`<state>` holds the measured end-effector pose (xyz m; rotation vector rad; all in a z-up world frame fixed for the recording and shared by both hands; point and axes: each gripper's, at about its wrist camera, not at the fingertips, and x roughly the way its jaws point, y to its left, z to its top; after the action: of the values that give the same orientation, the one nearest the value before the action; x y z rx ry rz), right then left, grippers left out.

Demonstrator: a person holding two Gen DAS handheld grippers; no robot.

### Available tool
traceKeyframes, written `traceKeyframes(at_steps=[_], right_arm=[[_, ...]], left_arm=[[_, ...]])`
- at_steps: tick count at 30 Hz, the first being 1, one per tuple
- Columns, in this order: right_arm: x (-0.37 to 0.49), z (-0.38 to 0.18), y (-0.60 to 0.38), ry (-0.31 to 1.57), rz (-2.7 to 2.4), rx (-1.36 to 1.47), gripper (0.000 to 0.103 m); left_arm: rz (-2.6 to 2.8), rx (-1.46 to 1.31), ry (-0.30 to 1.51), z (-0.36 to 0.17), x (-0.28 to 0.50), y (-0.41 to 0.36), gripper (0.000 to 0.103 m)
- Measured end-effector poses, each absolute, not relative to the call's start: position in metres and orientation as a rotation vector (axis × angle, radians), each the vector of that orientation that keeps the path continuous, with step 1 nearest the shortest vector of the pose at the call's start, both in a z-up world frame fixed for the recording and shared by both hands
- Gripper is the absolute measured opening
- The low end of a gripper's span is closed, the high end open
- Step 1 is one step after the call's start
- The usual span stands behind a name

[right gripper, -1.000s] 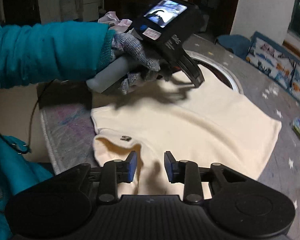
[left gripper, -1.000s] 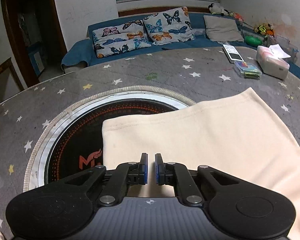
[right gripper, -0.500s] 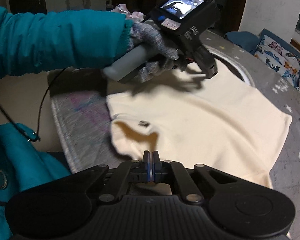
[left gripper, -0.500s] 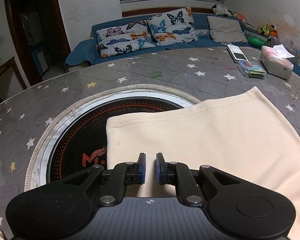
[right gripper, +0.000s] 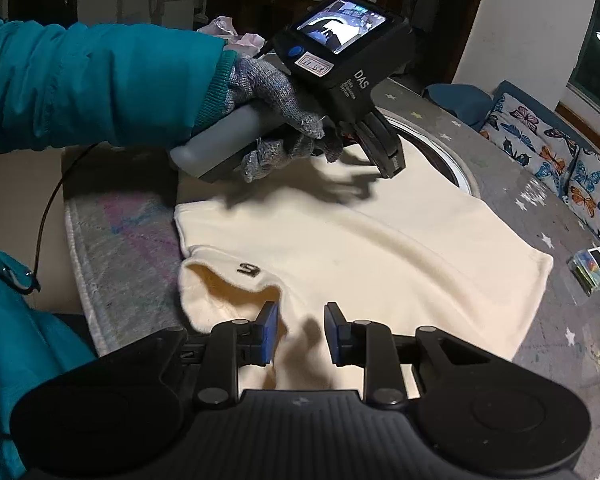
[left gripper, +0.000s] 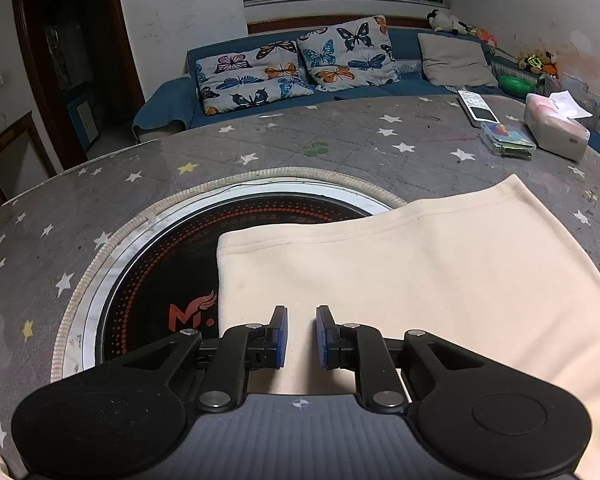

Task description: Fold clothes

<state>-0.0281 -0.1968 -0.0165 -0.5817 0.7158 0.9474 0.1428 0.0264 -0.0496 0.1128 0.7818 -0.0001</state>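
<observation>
A cream garment (left gripper: pixel 420 276) lies flat on the grey star-patterned table cover; in the right wrist view it (right gripper: pixel 380 256) shows its collar with a small dark label (right gripper: pixel 247 269) at the near left. My left gripper (left gripper: pixel 301 336) is open a little and empty, low over the garment's left part. It also shows in the right wrist view (right gripper: pixel 392 164), held by a gloved hand over the far side. My right gripper (right gripper: pixel 300 332) is open and empty, just above the collar and shoulder area.
A round black hotplate (left gripper: pixel 156 280) with a pale rim sits in the table, partly under the garment. A tissue box (left gripper: pixel 556 128), a plastic case (left gripper: pixel 508 140) and a remote (left gripper: pixel 478 108) lie at the far right. A blue sofa with butterfly cushions (left gripper: pixel 300 68) stands behind.
My right gripper shut half a second ago and has opened again over the collar. My left gripper has opened slightly and stayed in place.
</observation>
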Motion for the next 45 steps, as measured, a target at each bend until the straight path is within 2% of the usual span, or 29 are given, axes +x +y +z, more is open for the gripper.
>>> traceKeyframes(at_steps=[1,2,3,13,23,33,39,40,44,45], right_arm=[[-0.026,-0.018,-0.195,0.723,0.953,-0.575,0.022],[-0.024,-0.02,-0.193,0.731,0.958,-0.568,0.01],[-0.023,-0.022,-0.191,0.74,0.967,-0.563,0.003],[-0.04,-0.014,-0.204,0.784,1.027,-0.567,0.002],[-0.037,-0.003,-0.245,0.798,0.885,-0.367,0.007],[-0.016,0.011,-0.388,0.765,0.296,-0.061,0.01],[0.002,-0.007,-0.458,0.776,0.055,0.027,0.012],[0.005,-0.011,-0.467,0.78,0.031,0.04,0.013],[0.011,-0.026,-0.485,0.79,-0.001,0.062,0.033],[0.012,-0.029,-0.486,0.792,0.0,0.063,0.033]], left_arm=[[0.0,0.113,0.782,-0.05,0.143,0.026,0.017],[0.001,0.113,0.782,-0.05,0.143,0.026,0.017],[0.001,0.113,0.782,-0.05,0.143,0.026,0.017],[0.007,0.109,0.777,-0.051,0.144,0.027,0.021],[-0.016,0.077,0.768,-0.042,0.131,0.024,0.024],[-0.29,0.119,0.73,-0.032,0.066,-0.038,0.025],[-0.42,0.14,0.744,-0.038,0.034,-0.07,0.027],[-0.435,0.142,0.747,-0.039,0.029,-0.075,0.028],[-0.475,0.172,0.743,-0.043,0.011,-0.088,0.029],[-0.486,0.179,0.738,-0.042,0.008,-0.09,0.029]])
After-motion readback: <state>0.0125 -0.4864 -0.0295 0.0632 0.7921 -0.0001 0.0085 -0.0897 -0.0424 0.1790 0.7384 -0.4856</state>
